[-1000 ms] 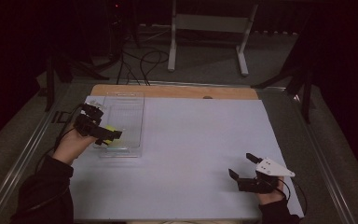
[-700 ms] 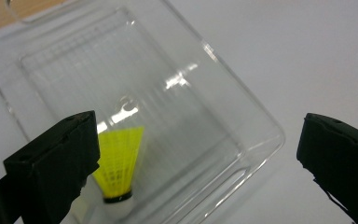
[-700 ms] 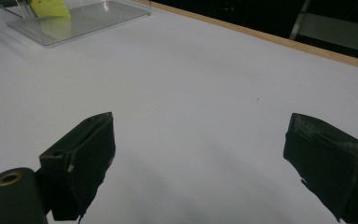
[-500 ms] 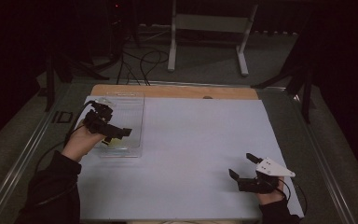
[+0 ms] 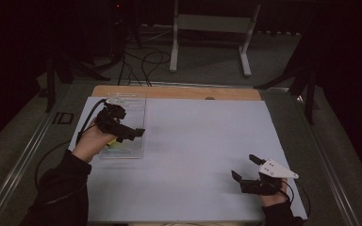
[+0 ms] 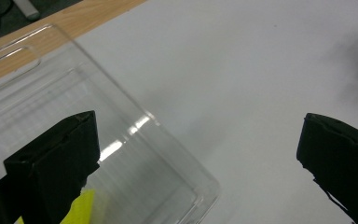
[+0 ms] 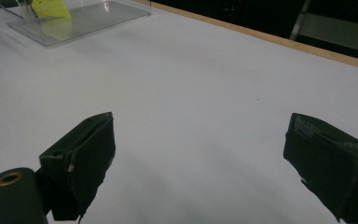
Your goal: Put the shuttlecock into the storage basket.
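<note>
- Clear, shallow, rectangular plastic tray (image 5: 125,127) lies in the left half of the high view, on the white sheet (image 5: 193,155) that covers the table, its far end near the wooden table edge (image 5: 179,92).
- A small yellow piece (image 5: 115,143) lies inside the tray at its near end — what it is, cannot tell. It shows at the bottom left of the left gripper view (image 6: 81,210) and at the upper left of the right gripper view (image 7: 51,8).
- Left gripper (image 5: 134,133) hangs over the tray's near part. In the left gripper view its jaws are spread wide, one over the tray floor, the other over bare sheet, with the tray's rounded corner (image 6: 205,191) between them. They grip nothing.
- Right gripper (image 5: 245,167) sits at the lower right of the high view, well apart from the tray, with its jaws spread and nothing between them.
- Handling, as a judgement: the tray looks thin-walled and light — likely to slide on the smooth sheet if nudged and to flex if squeezed hard. Glossy walls suggest a slippery surface.
- Best hold is probably the raised rim along a long side or near the corner, one jaw inside and one outside, closed gently.
- The yellow piece looks light and loose, so it may shift if the tray tilts.
</note>
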The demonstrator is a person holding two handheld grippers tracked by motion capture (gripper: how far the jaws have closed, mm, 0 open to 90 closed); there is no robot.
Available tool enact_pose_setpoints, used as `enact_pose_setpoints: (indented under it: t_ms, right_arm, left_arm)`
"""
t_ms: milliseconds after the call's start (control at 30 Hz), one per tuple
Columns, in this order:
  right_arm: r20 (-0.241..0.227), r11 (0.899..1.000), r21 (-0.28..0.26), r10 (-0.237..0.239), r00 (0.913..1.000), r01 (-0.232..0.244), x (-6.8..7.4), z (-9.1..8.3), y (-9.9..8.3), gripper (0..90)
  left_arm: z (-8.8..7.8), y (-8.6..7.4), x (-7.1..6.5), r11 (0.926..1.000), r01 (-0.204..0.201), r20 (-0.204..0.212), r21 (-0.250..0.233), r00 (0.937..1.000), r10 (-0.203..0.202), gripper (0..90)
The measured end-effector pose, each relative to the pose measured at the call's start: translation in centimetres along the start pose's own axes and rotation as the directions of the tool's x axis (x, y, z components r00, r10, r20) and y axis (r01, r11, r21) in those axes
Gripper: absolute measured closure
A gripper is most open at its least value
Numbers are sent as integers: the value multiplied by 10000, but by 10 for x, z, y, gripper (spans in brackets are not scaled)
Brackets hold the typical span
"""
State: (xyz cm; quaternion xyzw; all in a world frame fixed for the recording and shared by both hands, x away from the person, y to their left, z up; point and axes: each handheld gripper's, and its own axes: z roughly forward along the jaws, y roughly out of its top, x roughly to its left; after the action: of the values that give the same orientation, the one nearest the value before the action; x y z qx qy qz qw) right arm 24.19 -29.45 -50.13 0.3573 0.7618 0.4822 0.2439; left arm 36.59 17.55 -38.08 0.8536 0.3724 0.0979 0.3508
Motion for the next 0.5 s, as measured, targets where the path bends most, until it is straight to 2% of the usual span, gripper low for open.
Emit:
enact_pose_setpoints:
  t_ms: [133, 233, 267, 500]
  right_arm:
    - [0, 10000, -9, 0, 10000, 0, 0, 0, 0, 91]
    - [3, 10000, -9, 9, 10000, -9, 0, 0, 0, 91]
    - [3, 10000, -9, 9, 10000, -9, 0, 0, 0, 91]
    - [2, 10000, -27, 17, 10000, -17, 0, -1, 0, 91]
  left_arm:
    - [4, 4, -8, 9995, -319, 208, -80, 9993, 320, 0]
    - [8, 6, -14, 9990, -422, 525, -177, 9977, 431, 0]
    - [10, 6, -17, 9981, -582, 481, -184, 9971, 590, 0]
    - [25, 6, -35, 9929, -1143, 969, -329, 9884, 1170, 0]
